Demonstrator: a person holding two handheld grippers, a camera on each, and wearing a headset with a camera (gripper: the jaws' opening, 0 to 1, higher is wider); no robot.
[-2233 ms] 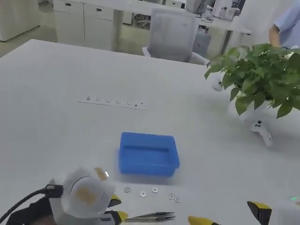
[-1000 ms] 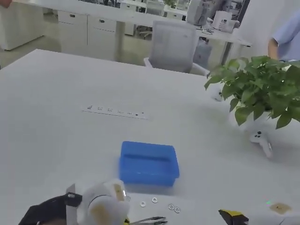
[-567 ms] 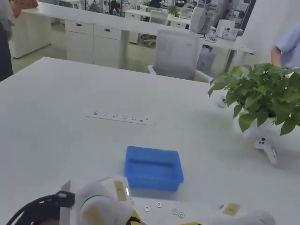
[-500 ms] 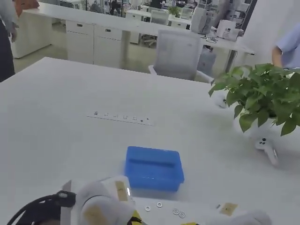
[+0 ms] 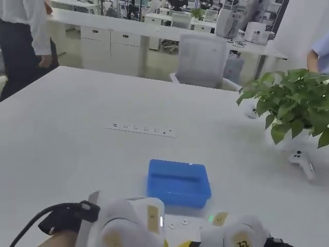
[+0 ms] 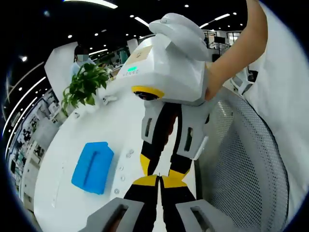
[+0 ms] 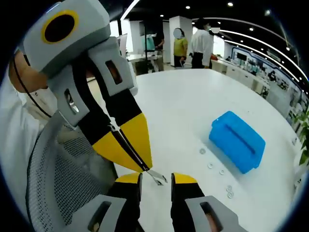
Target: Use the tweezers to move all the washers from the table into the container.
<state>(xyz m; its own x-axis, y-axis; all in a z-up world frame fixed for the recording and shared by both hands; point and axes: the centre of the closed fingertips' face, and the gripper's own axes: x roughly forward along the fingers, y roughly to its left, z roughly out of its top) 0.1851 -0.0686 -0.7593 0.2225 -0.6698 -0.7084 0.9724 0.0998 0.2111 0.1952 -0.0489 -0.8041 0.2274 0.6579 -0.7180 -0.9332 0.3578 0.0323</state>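
Observation:
My left gripper (image 6: 160,180) is shut on the thin metal tweezers (image 7: 155,177), whose tip sticks out past its yellow fingertips. My right gripper (image 7: 156,181) faces it, open, with the tweezer tip between its two fingertips. In the left gripper view the right gripper (image 6: 162,164) points straight down at the left one's jaws. Both hover near the table's front edge. The blue container (image 5: 179,182) sits just beyond them on the white table (image 5: 77,128), with small washers (image 5: 184,222) scattered in front of it. Several washers (image 7: 210,166) lie beside the container (image 7: 237,140).
A power strip (image 5: 144,129) is set in the table behind the container. A potted plant (image 5: 295,103) and a white controller (image 5: 303,163) stand at the right. A grey chair (image 5: 200,56) sits across the table. A person (image 5: 25,36) stands at the back left.
The head camera has tilted up and shifted. The right gripper has moved in to meet the left one at the bottom edge. The tweezers have dropped out of the head view. A person has come in at the back left.

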